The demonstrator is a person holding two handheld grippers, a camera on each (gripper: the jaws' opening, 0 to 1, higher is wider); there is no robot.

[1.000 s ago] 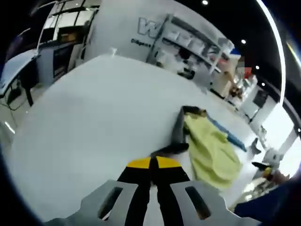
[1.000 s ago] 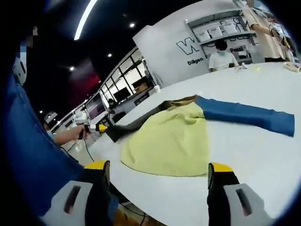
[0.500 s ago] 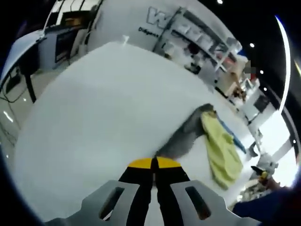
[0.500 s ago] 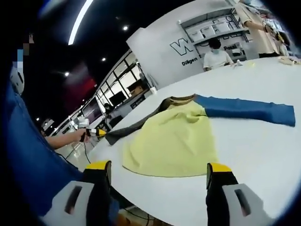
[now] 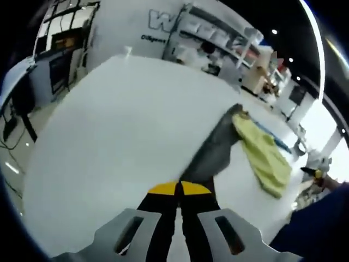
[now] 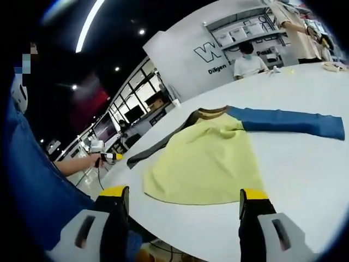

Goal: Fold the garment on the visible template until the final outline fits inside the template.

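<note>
In the left gripper view, the left gripper (image 5: 178, 191) is sitting closest, with its jaws pressed together on the end of the dark grey sleeve (image 5: 211, 153). The sleeve is stretching away from the jaws across the white counter (image 5: 109, 125) toward the yellow body (image 5: 264, 155) of the garment, which is lying farther off to the right.

In the right gripper view, the right gripper (image 6: 182, 199) is waiting near the counter edge with its jaws wide apart and nothing between them. Just past them the garment (image 6: 204, 164) is lying flat on the counter. The grey sleeve (image 6: 155, 147) is running off to the left, where the left gripper (image 6: 109, 158) is holding its tip in a person's hand. The blue sleeve (image 6: 286, 121) is lying straight out to the right. Far behind, a person (image 6: 248, 60) is standing by some shelves.

Things could go wrong from here. If the left gripper is pulling too hard, the whole garment may be sliding on the smooth counter and bunching up. The garment is lying close to the counter edge, so part of it could be slipping off. The thin sleeve tip could also be slipping out of the jaws.

No template lines are showing on the counter, so it is hard to tell where the folded shape has to fit. The sleeve tip is hiding inside the jaws. The blue sleeve is too small to make out well in the left gripper view.
</note>
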